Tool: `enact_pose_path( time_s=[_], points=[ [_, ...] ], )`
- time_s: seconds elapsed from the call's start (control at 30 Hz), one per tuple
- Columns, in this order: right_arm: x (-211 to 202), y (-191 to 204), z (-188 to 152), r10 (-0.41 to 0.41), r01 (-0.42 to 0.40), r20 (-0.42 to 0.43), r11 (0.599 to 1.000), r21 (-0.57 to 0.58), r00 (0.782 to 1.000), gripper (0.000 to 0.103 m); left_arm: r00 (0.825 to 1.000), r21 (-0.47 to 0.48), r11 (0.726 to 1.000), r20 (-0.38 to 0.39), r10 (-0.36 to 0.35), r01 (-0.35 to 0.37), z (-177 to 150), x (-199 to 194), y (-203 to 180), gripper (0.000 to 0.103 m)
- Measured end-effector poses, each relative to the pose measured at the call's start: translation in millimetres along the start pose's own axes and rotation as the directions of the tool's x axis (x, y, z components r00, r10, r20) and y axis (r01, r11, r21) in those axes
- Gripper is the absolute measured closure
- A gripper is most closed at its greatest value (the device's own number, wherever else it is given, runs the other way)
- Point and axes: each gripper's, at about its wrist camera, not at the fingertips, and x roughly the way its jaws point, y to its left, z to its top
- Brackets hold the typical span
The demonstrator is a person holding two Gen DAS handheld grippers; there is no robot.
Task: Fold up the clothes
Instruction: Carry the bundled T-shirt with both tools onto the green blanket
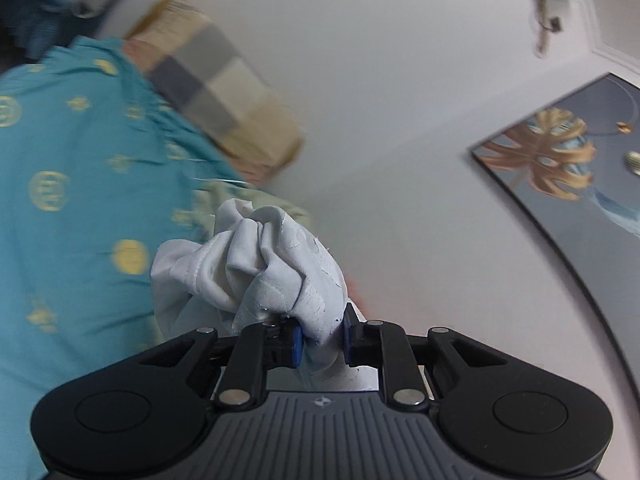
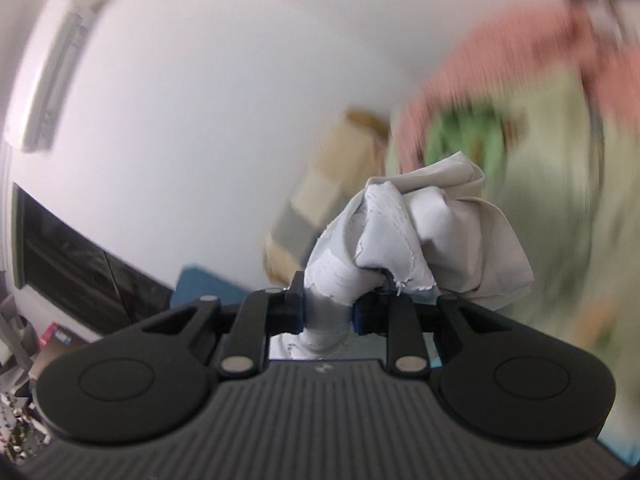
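Near field, left wrist view: left gripper (image 1: 321,343) clamped on a bunched wad of white garment (image 1: 264,268). The blue pads (image 1: 296,342) pinch the cloth from both sides; cloth billows up and leftward out of the jaws, away from the camera. Fabric is thin woven cotton-like material, soft creases, a stitched hem line, and a cracked, flaky white patch on the right-hand lobe, possibly a worn print.

Near field, right wrist view: right gripper (image 2: 328,314) likewise closed on a twisted neck of the white garment (image 2: 416,236), which fans out up and to the right. Raw, frayed edge visible near the right finger; same crackled patch near the jaw.

Relation for the next move: each tool holds its own bunch straight ahead of its fingers, raised off any surface. The span of cloth between the two grips is not visible, so its long axis and which hand is nearer cannot be told. Judgement: garment is lifted for spreading; the grips need drawing apart to tension an edge before laying flat.

Mid field: teal cloth with gold motifs (image 1: 72,184), left. Blurred pink and green fabric (image 2: 520,92), right.

Far field: checked beige-grey cushion (image 1: 216,84), plain white wall (image 1: 392,80), framed leaf picture (image 1: 560,152), wall-mounted air conditioner (image 2: 60,60).
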Motion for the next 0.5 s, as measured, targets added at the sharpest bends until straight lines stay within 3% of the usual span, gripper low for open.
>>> enact_pose_path(
  time_s=[0.13,0.23,0.3,0.4,0.5],
  points=[
    [-24.2,-9.7,54.6,-0.036,0.043,0.095,0.996,-0.078,0.995,0.078,0.994,0.037,0.994,-0.055,-0.096,0.098,-22.4,68.1,-42.9,0.083],
    [-38.5,-32.8,67.3,-0.105,0.121,0.130,0.986,-0.119,0.986,0.078,0.988,0.082,0.991,-0.121,-0.097,0.107,-58.9,104.2,-39.6,0.083],
    [-44.0,-54.6,57.4,-0.197,0.208,0.093,0.970,-0.124,0.976,0.078,0.983,0.104,0.991,-0.171,-0.070,0.088,-88.6,121.5,-23.1,0.083],
    [-50.6,-88.3,38.0,-0.341,0.339,0.011,0.932,-0.130,0.940,0.078,0.966,0.118,0.993,-0.259,0.003,0.028,-132.0,129.4,19.9,0.083],
    [-57.3,-116.7,11.4,-0.411,0.401,-0.050,0.906,-0.134,0.910,0.078,0.947,0.140,0.990,-0.315,0.059,-0.015,-163.5,124.4,54.0,0.083]
  ],
)
